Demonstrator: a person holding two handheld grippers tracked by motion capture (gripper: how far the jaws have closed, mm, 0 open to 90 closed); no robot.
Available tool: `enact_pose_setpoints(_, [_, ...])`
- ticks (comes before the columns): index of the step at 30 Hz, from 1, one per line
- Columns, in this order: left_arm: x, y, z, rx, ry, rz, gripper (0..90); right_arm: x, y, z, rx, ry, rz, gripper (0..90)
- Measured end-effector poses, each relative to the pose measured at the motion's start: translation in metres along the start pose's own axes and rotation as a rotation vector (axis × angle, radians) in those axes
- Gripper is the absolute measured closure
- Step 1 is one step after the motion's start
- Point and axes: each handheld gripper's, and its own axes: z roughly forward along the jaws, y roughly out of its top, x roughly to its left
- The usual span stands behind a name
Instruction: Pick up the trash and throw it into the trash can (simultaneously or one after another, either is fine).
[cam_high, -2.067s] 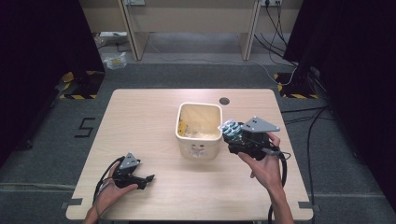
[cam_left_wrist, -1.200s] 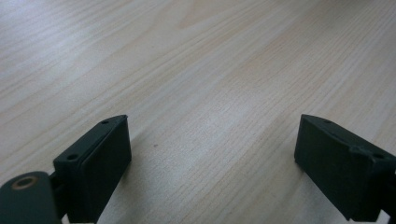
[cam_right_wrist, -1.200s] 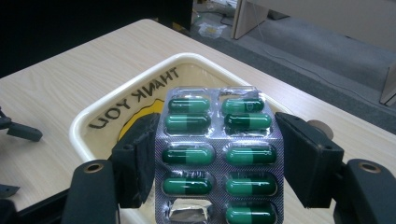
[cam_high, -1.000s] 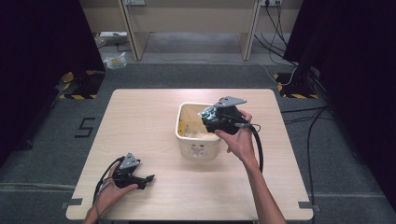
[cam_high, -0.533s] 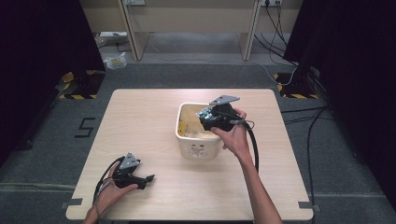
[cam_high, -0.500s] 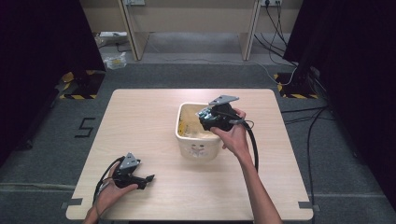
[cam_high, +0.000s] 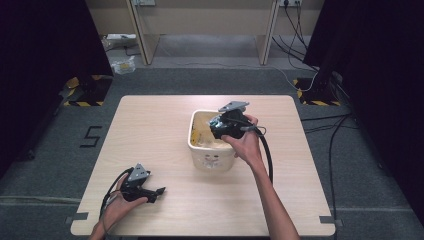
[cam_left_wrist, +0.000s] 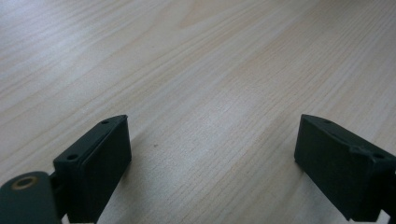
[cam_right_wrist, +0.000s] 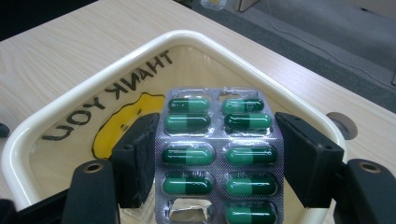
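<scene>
Right hand-held gripper (cam_right_wrist: 215, 158) clamping blister pack (cam_right_wrist: 219, 154), pack's lower end cut off, over tub (cam_right_wrist: 154, 42)

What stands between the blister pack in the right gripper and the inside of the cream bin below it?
Nothing visible does. The right gripper holds the blister pack by its edges directly over the open bin, whose top is uncovered. The left gripper rests far off on the table.

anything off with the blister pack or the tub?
One oddity: the blister pack held between the right gripper's jaws over the cream tub has one burst, empty pocket at its lower left; the rest hold green capsules.
</scene>
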Motion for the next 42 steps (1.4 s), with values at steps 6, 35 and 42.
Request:
enact_pose_setpoints(6, [0.0,0.0,0.0,0.001,-0.001,0.0,9.9,0.003,-0.002,0.006,0.019,0.01,-0.001,34.3])
enact_pose_setpoints(35, [0.0,0.0,0.0,0.0,0.0,0.0,9.9,0.002,-0.002,-0.002,0.004,0.044,0.017,25.8])
enact_pose_setpoints(42, [0.0,0.0,0.0,0.0,0.0,0.0,9.9,-0.003,-0.004,-0.013,-0.014,0.035,0.019,25.8])
